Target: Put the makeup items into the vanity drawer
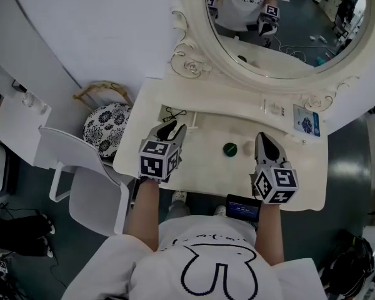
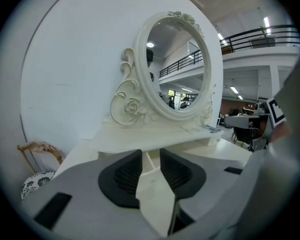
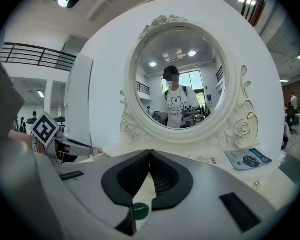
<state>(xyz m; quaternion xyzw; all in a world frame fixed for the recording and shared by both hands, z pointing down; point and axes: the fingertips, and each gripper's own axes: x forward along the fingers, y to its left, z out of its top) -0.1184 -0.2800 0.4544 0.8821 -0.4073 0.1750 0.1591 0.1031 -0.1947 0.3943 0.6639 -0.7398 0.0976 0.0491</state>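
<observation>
The makeup item in view is a small dark-green round pot (image 1: pixel 230 149), sitting flat on the white bench (image 1: pixel 206 167) with its top face up. From above it is a plain disc, so no long axis or facing can be told. It stands alone near the middle of the top, touching nothing.

The right tool (image 1: pixel 260 135) hovers just to its right. This tool is clenched, its tips meeting with nothing between them. In the right gripper view the pot (image 3: pixel 140 211) shows low, beneath the jaws of that tool (image 3: pixel 150 153). The left tool (image 1: pixel 175 127) hangs farther off on the pot's other side. It is released, its ribbed pads apart and empty, as the left gripper view shows (image 2: pixel 150 151). Bare bench lies between each tool and the pot.

Behind the left tool a thin black cord (image 1: pixel 174 113) lies near the back edge. A blue-printed card (image 1: pixel 306 120) rests at the right rear corner, below the ornate oval mirror (image 1: pixel 281 17). A dark device (image 1: pixel 242 207) sits at the front edge. Left of the bench stand a white chair (image 1: pixel 81 174) and a patterned cushion (image 1: pixel 106 122).
</observation>
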